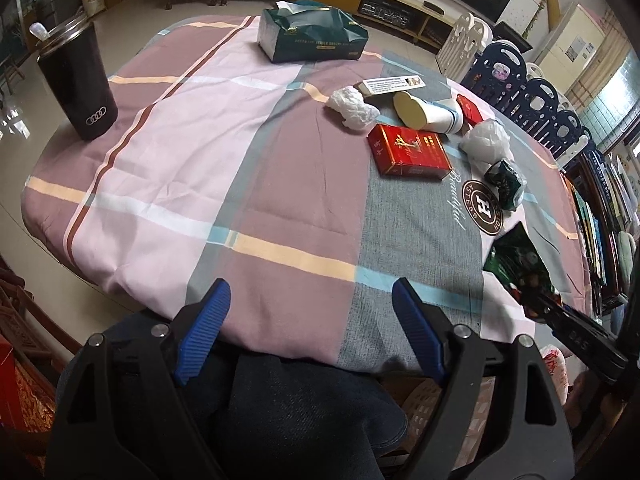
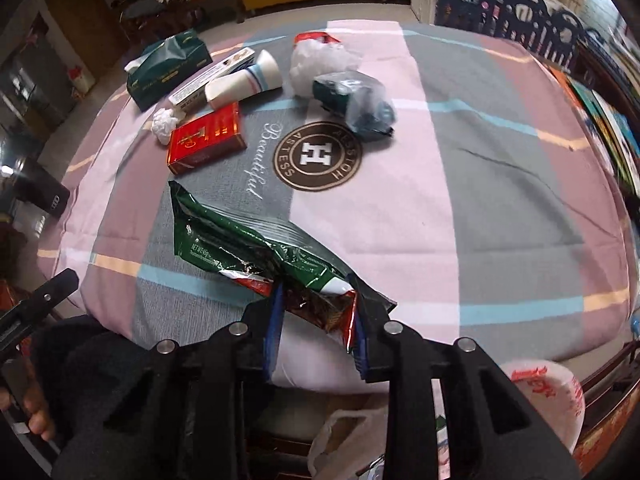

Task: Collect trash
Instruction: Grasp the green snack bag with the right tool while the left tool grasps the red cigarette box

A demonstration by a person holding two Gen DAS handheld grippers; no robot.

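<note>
**Right gripper clamps green wrapper at bench edge**

Left wrist view: left gripper [image 1: 310, 330] jaws released, spread wide, nothing between them, over the near edge of the cloth-covered bench [image 1: 224, 184]. Red cigarette pack [image 1: 408, 151], crumpled tissue [image 1: 354, 107] and tipped paper cup [image 1: 430, 114] lie clustered far right.

Right wrist view: right gripper [image 2: 316, 336] jaws clenched on the green snack wrapper [image 2: 244, 246], which lies on the bench near its front edge. White plastic bag [image 2: 344, 444] below.
</note>
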